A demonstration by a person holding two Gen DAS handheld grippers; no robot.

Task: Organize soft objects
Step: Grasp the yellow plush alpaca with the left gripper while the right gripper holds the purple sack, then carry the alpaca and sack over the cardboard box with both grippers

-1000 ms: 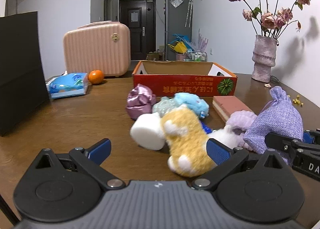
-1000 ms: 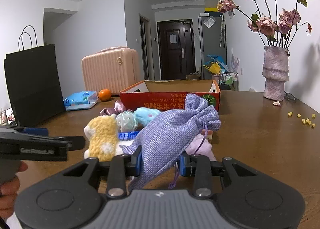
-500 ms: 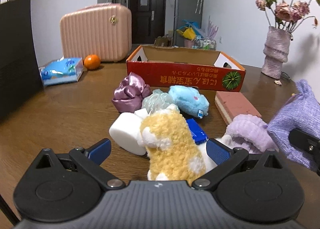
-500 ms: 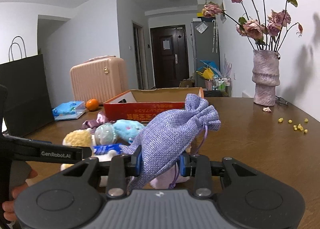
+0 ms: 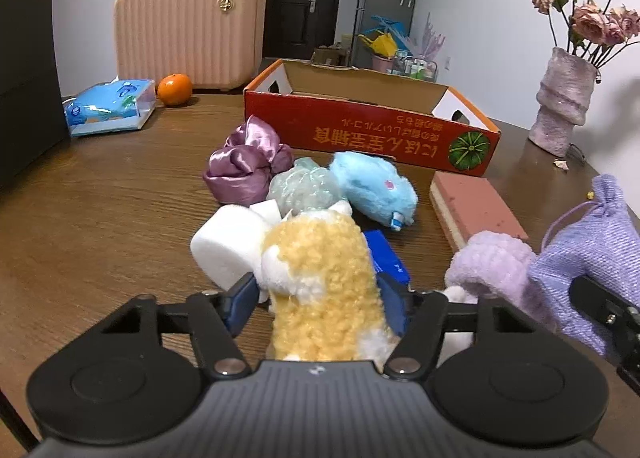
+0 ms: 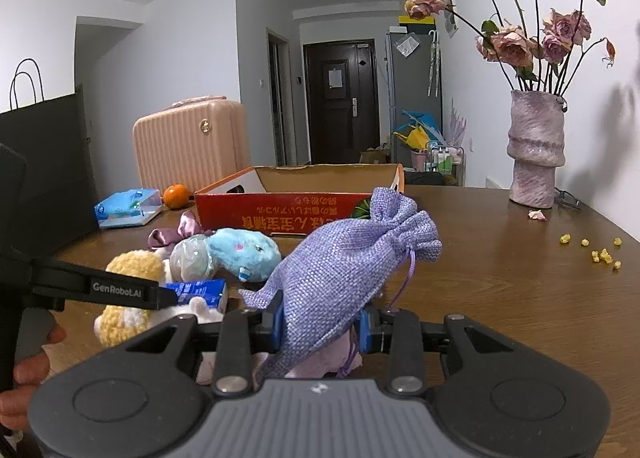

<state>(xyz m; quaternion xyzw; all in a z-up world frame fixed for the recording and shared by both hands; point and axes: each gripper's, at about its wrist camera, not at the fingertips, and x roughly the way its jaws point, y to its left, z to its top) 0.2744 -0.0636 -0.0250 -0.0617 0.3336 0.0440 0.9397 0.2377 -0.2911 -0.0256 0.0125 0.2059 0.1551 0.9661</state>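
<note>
Left gripper (image 5: 318, 296), low centre of its frame: fingers have just been closing and now press the yellow plush (image 5: 320, 282) from both sides, at the near edge of the soft pile on the tabletop (image 5: 100, 218). Right gripper (image 6: 322, 324) is clamped on the lilac pouch (image 6: 348, 270), raised at frame centre, presumably bound for the red box (image 6: 280, 214) behind.

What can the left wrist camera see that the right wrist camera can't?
Only the left wrist view shows the pink sponge and the white foam roll. Only the right wrist view shows the yellow crumbs and a hand. Both show the yellow plush, the purple pouch and the red box.
</note>
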